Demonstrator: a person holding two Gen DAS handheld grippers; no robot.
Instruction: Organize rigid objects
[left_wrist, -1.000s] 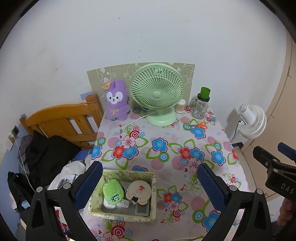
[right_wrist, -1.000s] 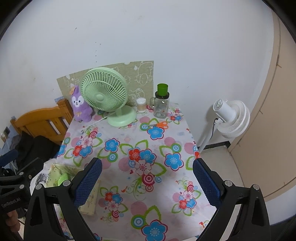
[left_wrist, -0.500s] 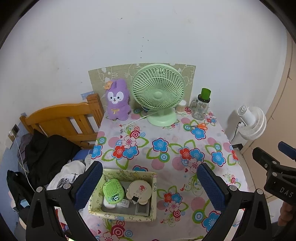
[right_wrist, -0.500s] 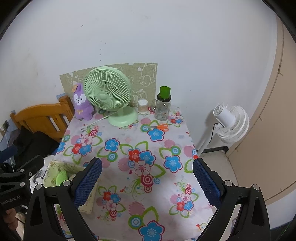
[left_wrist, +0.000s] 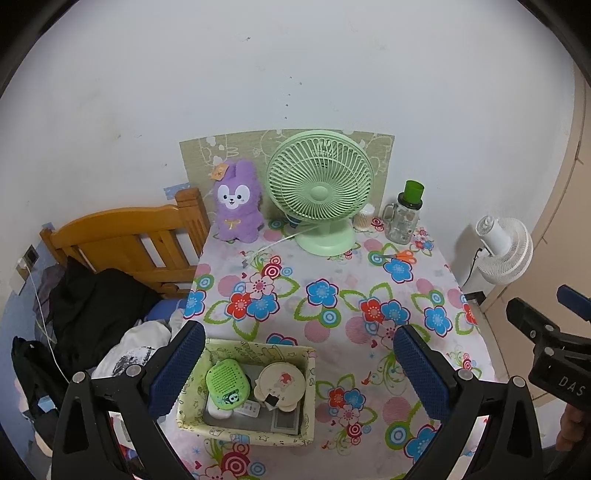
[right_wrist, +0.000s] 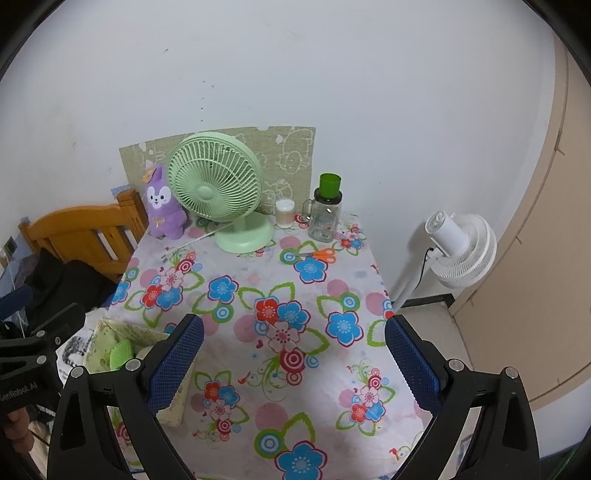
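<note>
Left tool (left_wrist: 298, 363) spread wide, empty, above basket (left_wrist: 255, 432); right tool (right_wrist: 293, 354) spread, basket lower-left.

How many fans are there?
2. The green fan stands on the table near the wall, beside the purple bunny. The white fan stands on the floor to the table's right. None seems hidden.

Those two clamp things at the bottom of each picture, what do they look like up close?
Each is a black plastic frame with silver screws, splitting into two fingers tipped with textured blue pads. The left gripper and right gripper look alike. Seen from the side, the right one carries white letters "DAS", cut off at the edge; the left shows small white lettering too. No cables show.
</note>
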